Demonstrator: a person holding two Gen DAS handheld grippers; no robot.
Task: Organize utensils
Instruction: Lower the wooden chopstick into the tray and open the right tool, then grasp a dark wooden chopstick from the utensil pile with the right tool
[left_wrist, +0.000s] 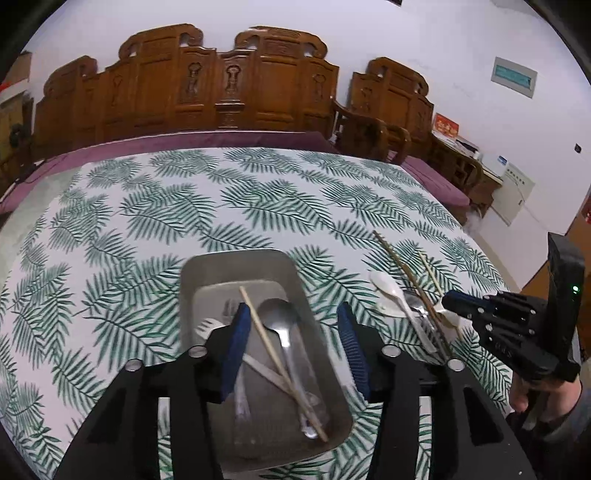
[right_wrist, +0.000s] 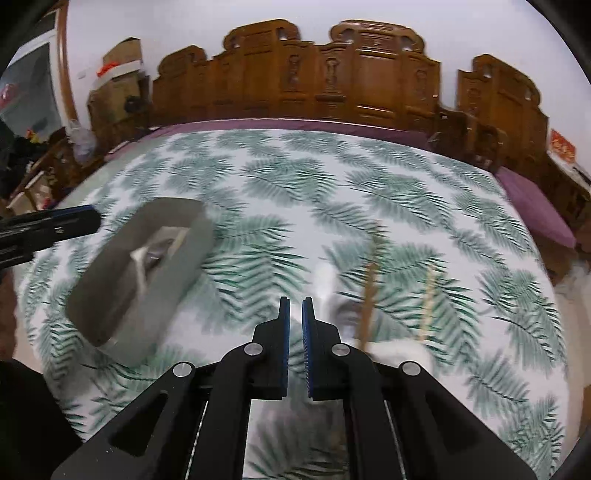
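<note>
My left claw (left_wrist: 293, 345) hangs spread wide over the metal tray (left_wrist: 236, 269), gripping nothing; in the tray lie a steel spoon (left_wrist: 282, 325), a chopstick (left_wrist: 273, 350) and a white plastic fork (left_wrist: 210, 326). My right claw (right_wrist: 295, 347) is nearly closed, a thin gap between its pads, empty. Beyond it, blurred on the leaf-print tablecloth (right_wrist: 332, 192), lie loose chopsticks (right_wrist: 367, 295) and a white spoon (left_wrist: 388, 291).
</note>
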